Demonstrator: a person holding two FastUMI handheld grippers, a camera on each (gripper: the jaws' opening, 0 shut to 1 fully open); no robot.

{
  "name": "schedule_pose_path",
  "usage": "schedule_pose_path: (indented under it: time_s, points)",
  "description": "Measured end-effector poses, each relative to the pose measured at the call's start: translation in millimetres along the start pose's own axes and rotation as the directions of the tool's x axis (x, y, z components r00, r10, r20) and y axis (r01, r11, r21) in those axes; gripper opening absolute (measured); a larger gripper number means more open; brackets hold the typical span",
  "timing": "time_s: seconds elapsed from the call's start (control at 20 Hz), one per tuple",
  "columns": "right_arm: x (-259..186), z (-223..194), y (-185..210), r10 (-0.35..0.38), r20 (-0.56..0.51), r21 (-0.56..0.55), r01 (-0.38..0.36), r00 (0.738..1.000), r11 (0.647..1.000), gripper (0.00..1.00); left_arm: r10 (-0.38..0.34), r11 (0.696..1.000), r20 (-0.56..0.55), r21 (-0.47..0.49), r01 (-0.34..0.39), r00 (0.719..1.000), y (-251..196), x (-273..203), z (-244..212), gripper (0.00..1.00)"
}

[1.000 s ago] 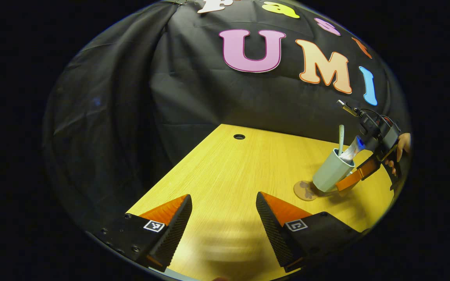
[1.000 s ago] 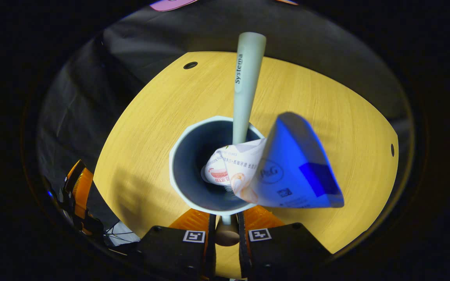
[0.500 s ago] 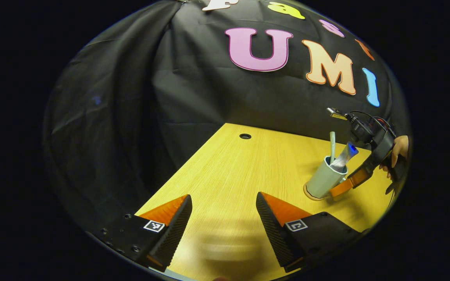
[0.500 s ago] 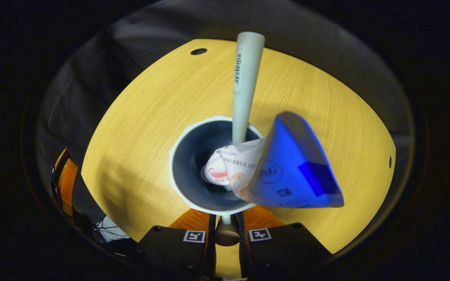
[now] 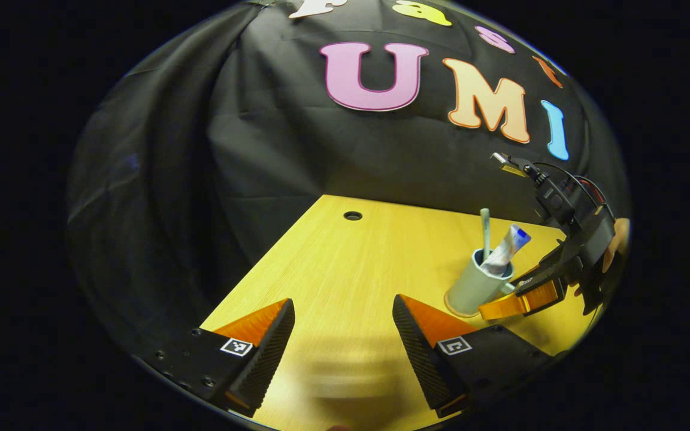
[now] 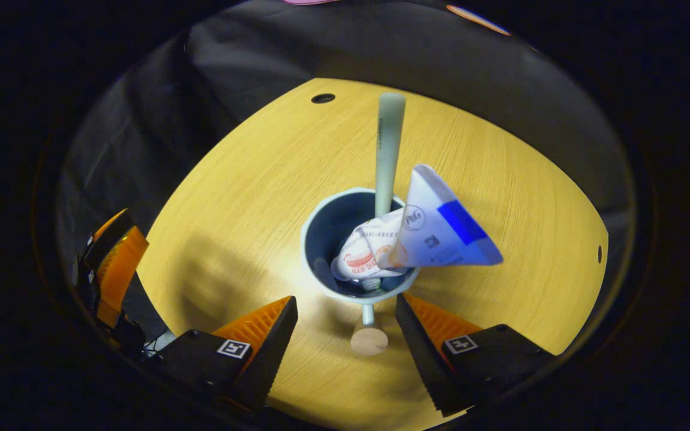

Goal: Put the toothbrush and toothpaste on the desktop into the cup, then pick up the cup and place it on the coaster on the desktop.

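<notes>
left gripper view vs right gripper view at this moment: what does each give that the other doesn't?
Left gripper view: seen side-on, the cup stands upright with the coaster rim peeking out under its base. A hand holds the right gripper beside it. The left gripper sits well short of the cup, jaws open.
Right gripper view: looking down into the cup, the cup handle lies between the right gripper's open jaws, untouched.
Both: cup, toothbrush and toothpaste inside it, wooden desktop.
</notes>
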State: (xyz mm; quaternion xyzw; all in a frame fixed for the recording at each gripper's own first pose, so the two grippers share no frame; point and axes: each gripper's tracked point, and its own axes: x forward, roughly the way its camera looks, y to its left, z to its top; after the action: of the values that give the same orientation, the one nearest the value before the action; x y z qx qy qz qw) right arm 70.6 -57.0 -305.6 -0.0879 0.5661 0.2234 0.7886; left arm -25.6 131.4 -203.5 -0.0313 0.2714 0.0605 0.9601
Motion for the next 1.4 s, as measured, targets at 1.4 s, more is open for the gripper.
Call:
schedule_pose_path:
  time_s: [1.4]
  points:
    - [-261, 9, -197, -0.454, 0.737, 0.425, 0.180, 0.501, 0.887, 1.00, -0.233, 0.971, 0.259, 0.107, 0.212, 0.937, -176, -17, 125, 0.95]
